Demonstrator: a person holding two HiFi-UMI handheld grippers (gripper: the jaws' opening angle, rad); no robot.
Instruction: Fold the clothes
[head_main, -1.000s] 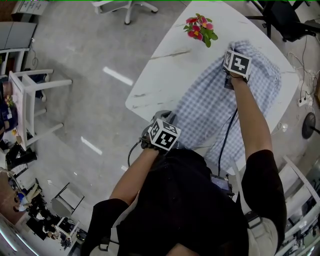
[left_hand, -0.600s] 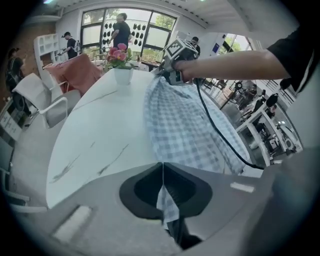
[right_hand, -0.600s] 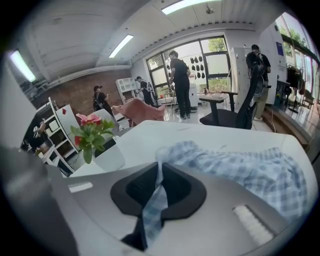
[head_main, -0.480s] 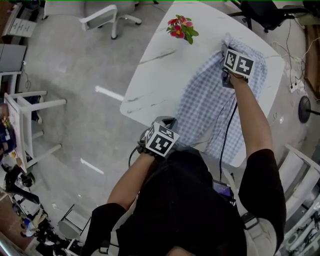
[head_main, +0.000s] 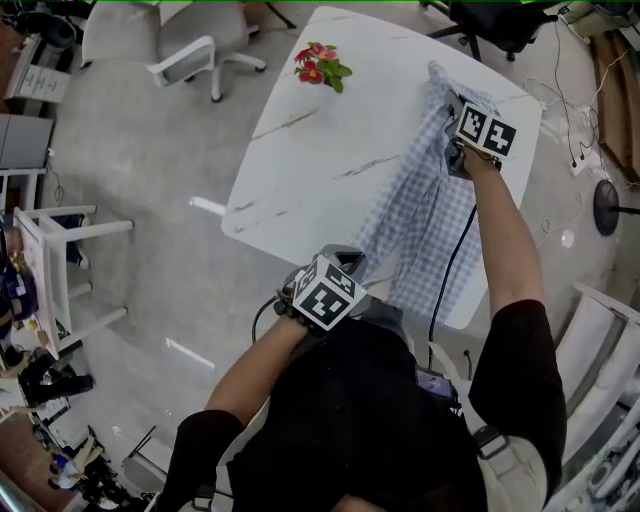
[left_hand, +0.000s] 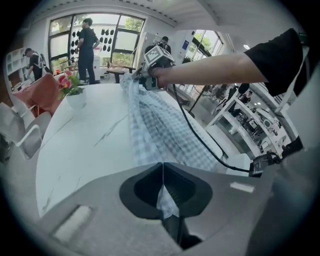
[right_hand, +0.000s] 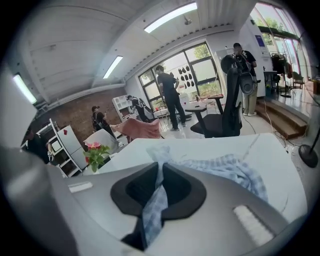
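Observation:
A blue-and-white checked shirt (head_main: 420, 215) lies along the right side of the white marble table (head_main: 310, 160), bunched into a narrow strip. My left gripper (head_main: 345, 268) holds its near end at the table's front edge, shut on the cloth, which shows pinched between the jaws (left_hand: 162, 192). My right gripper (head_main: 455, 150) is shut on the shirt's far end (right_hand: 157, 195) near the table's back right corner, lifting it. From the left gripper view the shirt (left_hand: 155, 125) stretches away to the right gripper (left_hand: 150, 77).
A pot of red flowers (head_main: 318, 66) stands at the table's far left. White chairs (head_main: 180, 45) sit beyond the table, a black chair (head_main: 500, 20) at the far right. A black cable (head_main: 450, 270) hangs from my right arm. Several people stand by the windows (right_hand: 167, 95).
Both grippers have risen and carried the shirt's left edge to the right, so the spread cloth has gathered into a narrow strip. The left jaws have closed on the near end.

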